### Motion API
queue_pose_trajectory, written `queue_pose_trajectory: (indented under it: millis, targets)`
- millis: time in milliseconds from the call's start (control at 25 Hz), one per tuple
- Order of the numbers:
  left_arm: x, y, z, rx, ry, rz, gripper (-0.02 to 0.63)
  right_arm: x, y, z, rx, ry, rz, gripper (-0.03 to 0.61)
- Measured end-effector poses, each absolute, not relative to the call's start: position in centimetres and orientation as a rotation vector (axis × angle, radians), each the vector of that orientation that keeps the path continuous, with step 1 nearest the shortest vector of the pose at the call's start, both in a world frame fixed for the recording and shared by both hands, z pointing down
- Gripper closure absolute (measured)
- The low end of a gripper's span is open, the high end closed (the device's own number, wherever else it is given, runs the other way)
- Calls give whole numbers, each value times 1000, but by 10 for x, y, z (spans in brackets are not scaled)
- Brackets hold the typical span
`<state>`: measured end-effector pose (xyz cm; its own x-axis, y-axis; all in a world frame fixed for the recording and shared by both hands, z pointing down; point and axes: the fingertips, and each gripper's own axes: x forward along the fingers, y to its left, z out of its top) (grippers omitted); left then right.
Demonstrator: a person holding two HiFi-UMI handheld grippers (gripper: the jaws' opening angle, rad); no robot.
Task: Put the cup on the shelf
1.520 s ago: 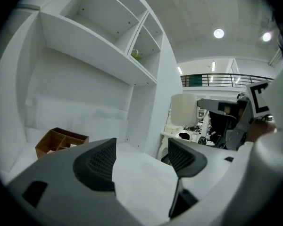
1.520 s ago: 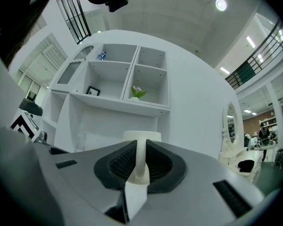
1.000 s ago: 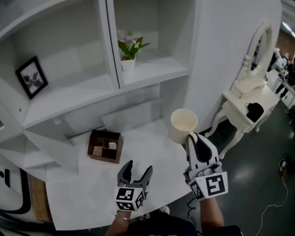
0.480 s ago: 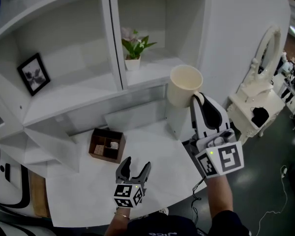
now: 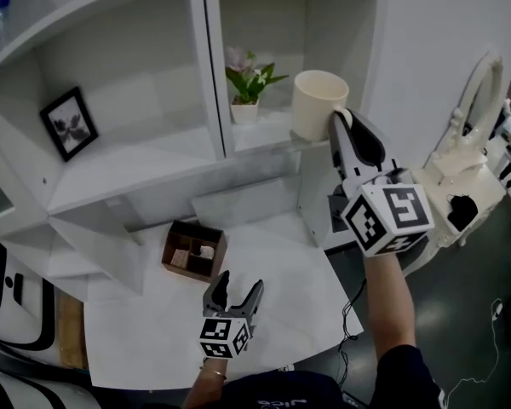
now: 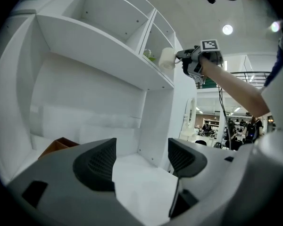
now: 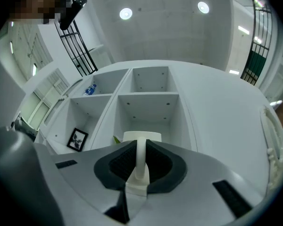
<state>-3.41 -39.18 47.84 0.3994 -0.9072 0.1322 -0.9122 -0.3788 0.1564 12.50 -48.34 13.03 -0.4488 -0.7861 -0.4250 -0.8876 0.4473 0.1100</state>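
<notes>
right gripper (image 5: 339, 119) pinches cup (image 5: 315, 102) by its handle, at shelf (image 5: 268, 136) lip beside plant (image 5: 249, 82); base possibly not landed. ease in level, clear the plant. left gripper (image 5: 233, 291) spread, empty.

Right gripper (image 5: 341, 122) lifted cup (image 5: 317, 103) from table height to shelf (image 5: 268, 135) level
</notes>
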Motion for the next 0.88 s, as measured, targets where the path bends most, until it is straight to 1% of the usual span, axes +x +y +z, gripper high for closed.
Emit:
queue_pose_trajectory:
  millis: [360, 880]
  targets:
    - [-44, -397, 478, 2434, -1662, 34, 282, 116, -546, 132, -1510, 2437, 280, 523]
    - [-61, -396, 485, 2398, -1691, 38, 282, 107, -571, 148, -1559, 2485, 232, 523]
